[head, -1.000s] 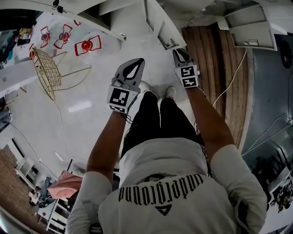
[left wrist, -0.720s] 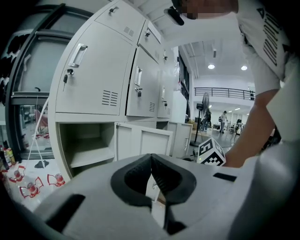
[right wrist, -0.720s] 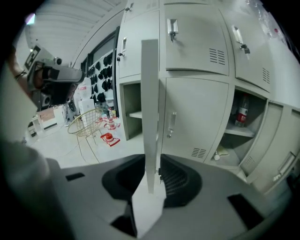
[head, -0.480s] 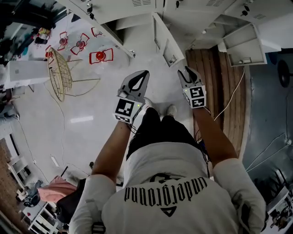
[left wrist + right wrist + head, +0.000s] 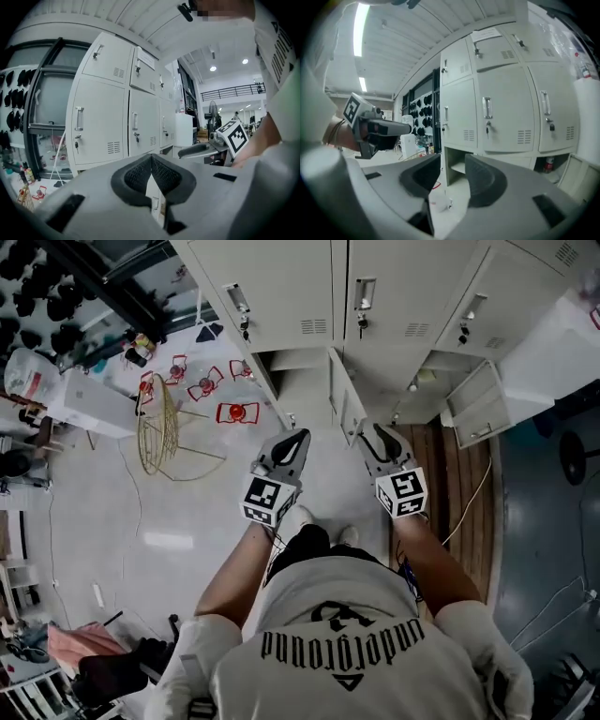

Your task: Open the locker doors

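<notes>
A bank of pale grey lockers (image 5: 375, 296) fills the top of the head view. Its upper doors (image 5: 281, 287) are closed, with handles and keys. Below them, a lower door (image 5: 342, 399) stands swung out toward me, and another open door (image 5: 478, 409) is at the right. My left gripper (image 5: 289, 439) is shut and empty, held in the air short of the lockers. My right gripper (image 5: 379, 437) is beside it, level with the open door's edge; its jaws are opening with nothing between them. In the right gripper view the gripper (image 5: 452, 161) faces closed doors (image 5: 506, 112).
Red-framed stools (image 5: 237, 412) and a gold wire basket (image 5: 157, 432) stand on the pale floor at the left. A wooden floor strip (image 5: 441, 484) with a white cable (image 5: 476, 488) runs at the right. A fire extinguisher (image 5: 548, 165) sits in a lower compartment.
The view has tipped up, so the locker fronts now show. Both grippers have come nearer the lockers. The right jaws have parted; the left stays shut.
</notes>
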